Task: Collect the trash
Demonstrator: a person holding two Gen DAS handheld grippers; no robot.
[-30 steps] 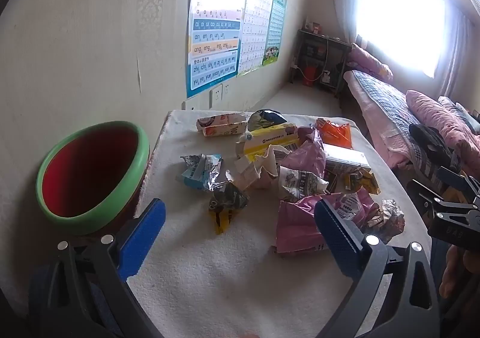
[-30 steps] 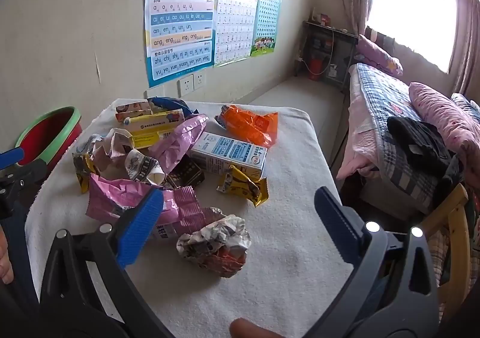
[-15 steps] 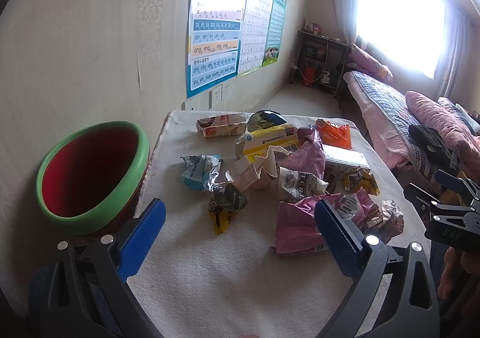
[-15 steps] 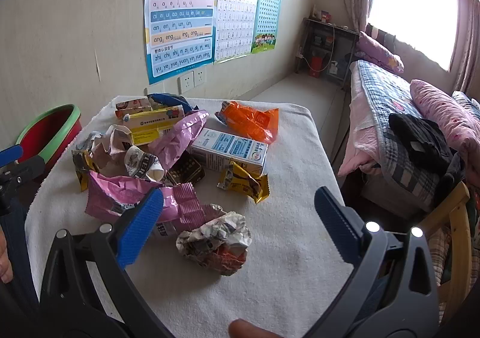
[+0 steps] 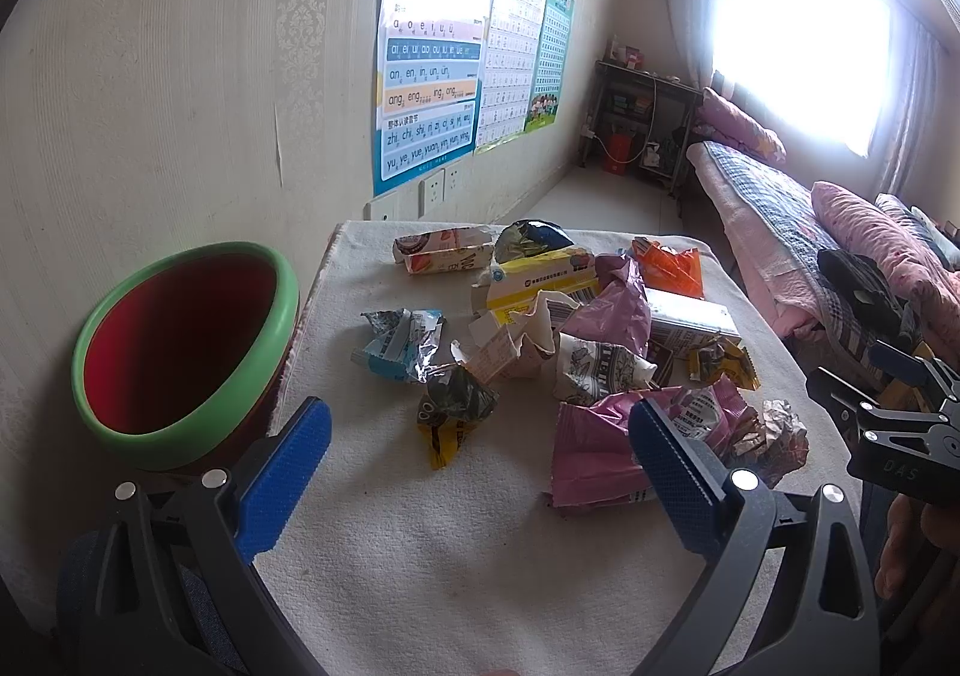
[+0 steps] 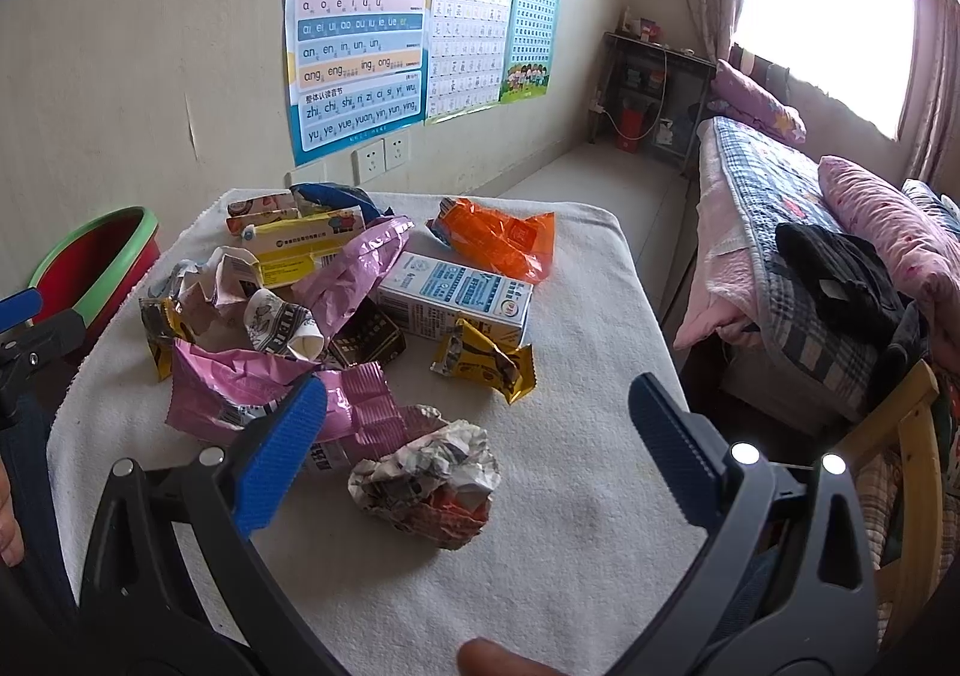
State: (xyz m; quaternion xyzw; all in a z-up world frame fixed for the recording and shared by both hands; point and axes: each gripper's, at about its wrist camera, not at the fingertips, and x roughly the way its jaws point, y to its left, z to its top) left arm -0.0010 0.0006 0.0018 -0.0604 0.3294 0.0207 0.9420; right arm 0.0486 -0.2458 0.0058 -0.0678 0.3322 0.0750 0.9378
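Observation:
Several pieces of trash lie on a table under a white cloth [image 5: 480, 556]: a crumpled paper ball [image 6: 429, 481], a pink wrapper [image 6: 264, 394], a white-blue carton [image 6: 456, 295], an orange bag [image 6: 498, 238], a yellow wrapper [image 6: 483, 364], a dark-yellow wrapper [image 5: 453, 421]. A red bin with a green rim [image 5: 180, 352] stands at the table's left. My left gripper [image 5: 474, 472] is open and empty above the near cloth. My right gripper [image 6: 477, 454] is open and empty, just above the paper ball.
A wall with posters [image 6: 360, 27] and sockets runs behind the table. A bed with pink pillows [image 6: 840, 232] stands to the right, with a wooden chair [image 6: 900, 436] near the table's right edge. A yellow box [image 5: 540, 280] and a blue-silver wrapper [image 5: 399, 343] lie further back.
The right gripper has crept forward towards the paper ball. The left gripper has barely moved. Both stay open.

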